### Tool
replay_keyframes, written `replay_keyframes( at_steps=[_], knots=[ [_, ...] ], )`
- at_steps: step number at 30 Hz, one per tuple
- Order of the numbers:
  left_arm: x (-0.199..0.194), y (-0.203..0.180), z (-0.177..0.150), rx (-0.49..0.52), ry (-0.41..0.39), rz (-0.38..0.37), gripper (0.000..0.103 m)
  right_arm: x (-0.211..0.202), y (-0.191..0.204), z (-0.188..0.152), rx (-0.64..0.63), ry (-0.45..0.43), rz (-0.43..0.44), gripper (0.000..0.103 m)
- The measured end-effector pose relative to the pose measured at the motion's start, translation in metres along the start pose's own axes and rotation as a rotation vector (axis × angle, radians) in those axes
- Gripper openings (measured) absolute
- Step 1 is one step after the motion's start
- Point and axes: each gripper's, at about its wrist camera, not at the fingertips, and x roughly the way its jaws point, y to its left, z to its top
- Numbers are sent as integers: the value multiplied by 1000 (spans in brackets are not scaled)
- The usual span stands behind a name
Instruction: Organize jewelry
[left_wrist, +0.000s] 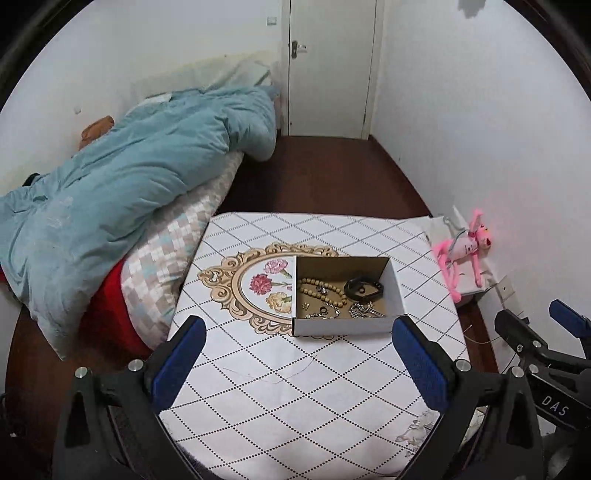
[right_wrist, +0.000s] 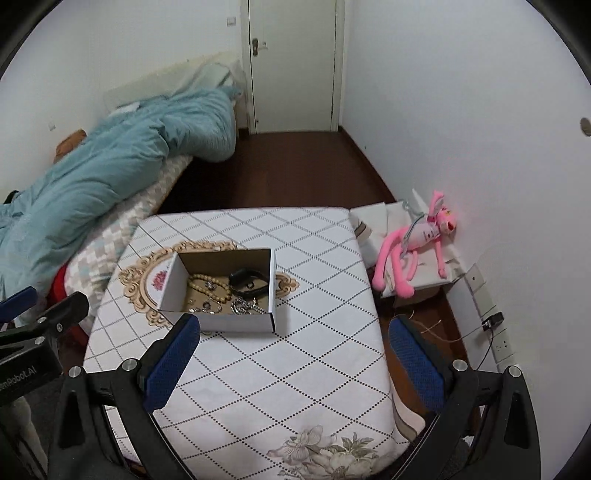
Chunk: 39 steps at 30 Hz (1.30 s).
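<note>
A white cardboard box (left_wrist: 347, 325) with a brown inside stands on the table (left_wrist: 295, 387). In it lie a beige bead necklace (left_wrist: 321, 290), a black band (left_wrist: 364, 287), a silver chain (left_wrist: 364, 310) and small silver pieces (left_wrist: 325, 313). My left gripper (left_wrist: 299, 332) is open and empty, above the table just in front of the box. In the right wrist view the box (right_wrist: 236, 321) holds the beads (right_wrist: 207, 282) and the black band (right_wrist: 248, 282). My right gripper (right_wrist: 293, 334) is open and empty, right of the box's front.
The table has a white diamond-pattern cloth with a floral oval print (left_wrist: 258, 284). A bed with a blue duvet (left_wrist: 122, 184) lies left. A pink plush toy (right_wrist: 413, 240) sits on a stand at the right wall. A power strip (right_wrist: 493, 319) and a door (right_wrist: 291, 62) show.
</note>
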Motion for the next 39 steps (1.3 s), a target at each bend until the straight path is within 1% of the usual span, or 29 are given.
replay_keyframes(
  at_steps=[5,9,13,18,25,32,39],
  knots=[
    [-23,-1,-3,6,-24,-13,103,-41,2,0,2,-68,4,103],
    [-36,-1,-5,12,-43,-8,103,-62,5,1,-7,-101,-5,103],
    [-41,1,-6,2,-45,-16,103,-73,5,1,-10,-113,-12,103],
    [-40,0,-5,-2,-36,-13,103,-74,6,1,-10,-105,-2,103],
    [-20,-2,8,-7,0,12,103,-54,4,11,8,-70,-9,103],
    [8,-2,23,-3,43,23,103,-17,8,31,-1,-14,-10,103],
    [34,-1,33,-4,91,31,103,17,11,45,-9,22,-18,103]
  ],
)
